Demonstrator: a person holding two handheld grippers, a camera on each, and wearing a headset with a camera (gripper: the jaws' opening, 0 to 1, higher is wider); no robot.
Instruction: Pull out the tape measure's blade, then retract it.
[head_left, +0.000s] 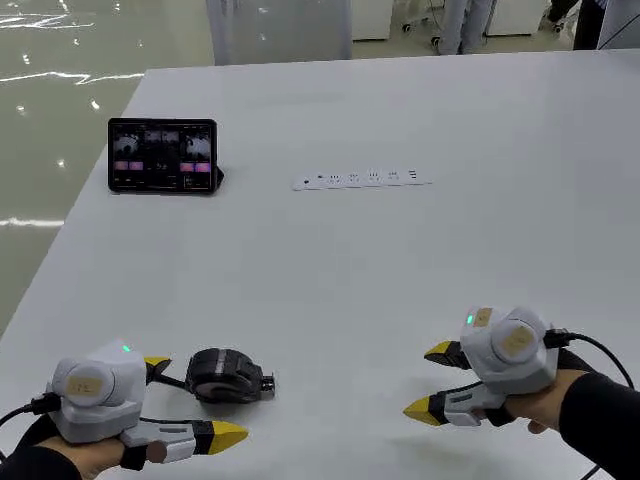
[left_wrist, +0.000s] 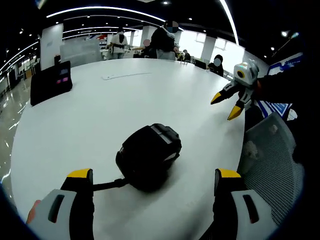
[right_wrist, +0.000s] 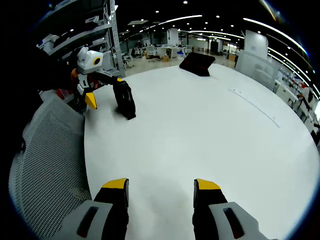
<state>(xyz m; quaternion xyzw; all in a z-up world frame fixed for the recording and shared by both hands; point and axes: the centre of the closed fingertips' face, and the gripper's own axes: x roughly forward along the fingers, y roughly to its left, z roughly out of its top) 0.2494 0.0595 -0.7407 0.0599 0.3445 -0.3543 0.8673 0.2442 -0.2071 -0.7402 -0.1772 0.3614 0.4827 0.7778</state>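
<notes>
Held left gripper (head_left: 192, 399) spread wide just behind black tape measure (head_left: 228, 375) on white table (head_left: 350, 280); held right gripper (head_left: 429, 380) well apart, parted, empty.

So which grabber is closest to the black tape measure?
The left gripper: the tape measure sits just in front of its open jaws, while the right gripper is far across the table.

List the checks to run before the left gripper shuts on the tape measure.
1. The tape measure lies between the jaws of the left gripper: ok.
2. Left jaws open: ok.
3. The strap is away from the jaws: not ok, it runs up to one jaw.
4. The right gripper is open and empty, ready for the blade: ok.
5. Which way the blade comes out: cannot tell.
</notes>
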